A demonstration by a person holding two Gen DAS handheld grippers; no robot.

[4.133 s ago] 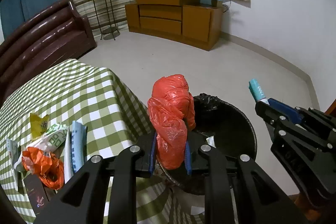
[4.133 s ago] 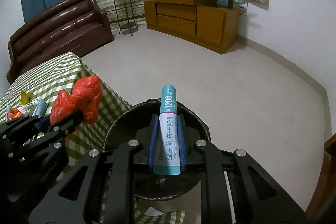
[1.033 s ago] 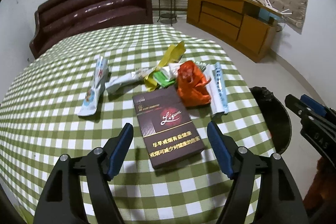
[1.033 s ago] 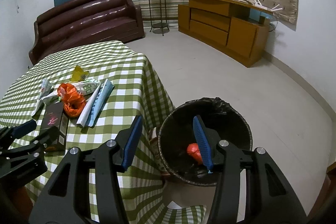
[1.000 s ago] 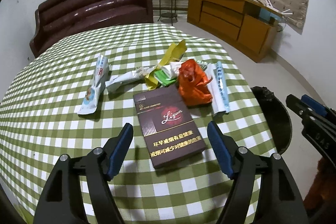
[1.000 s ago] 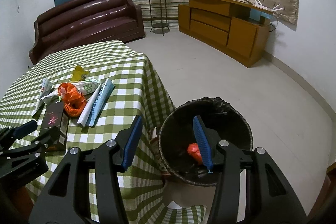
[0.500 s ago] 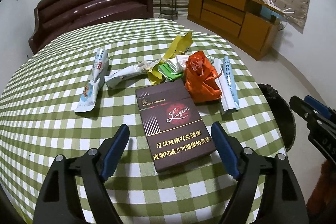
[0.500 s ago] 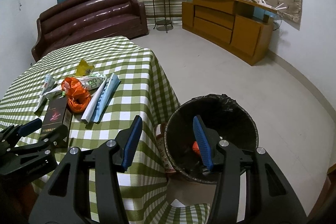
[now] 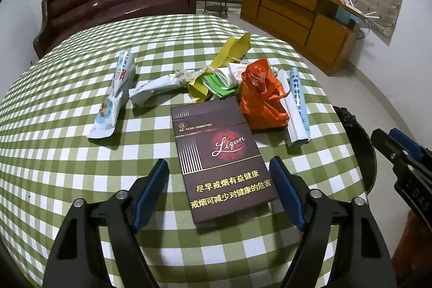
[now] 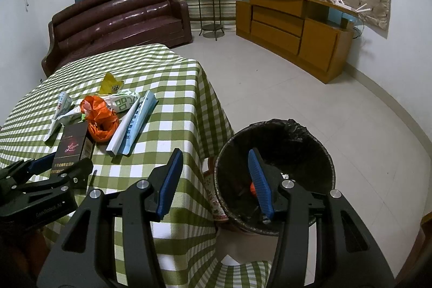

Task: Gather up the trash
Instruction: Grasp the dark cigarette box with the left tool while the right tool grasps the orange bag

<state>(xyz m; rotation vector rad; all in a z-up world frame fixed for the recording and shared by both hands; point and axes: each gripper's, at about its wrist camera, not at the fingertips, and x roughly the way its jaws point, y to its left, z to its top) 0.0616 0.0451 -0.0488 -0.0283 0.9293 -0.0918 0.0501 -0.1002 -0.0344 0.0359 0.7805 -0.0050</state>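
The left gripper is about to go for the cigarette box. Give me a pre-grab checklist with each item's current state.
1. Left gripper open, jaws just been closing, pads not on the box: ok.
2. Cigarette box lies flat between the left pads, lined up with them: ok.
3. Orange bag touches the box's far right corner and may drag along: not ok.
4. Right gripper open, empty, and clear of the box: ok.
5. Trash bin beside the table, mouth open, room left inside: ok.
6. Box empty or full: cannot tell.
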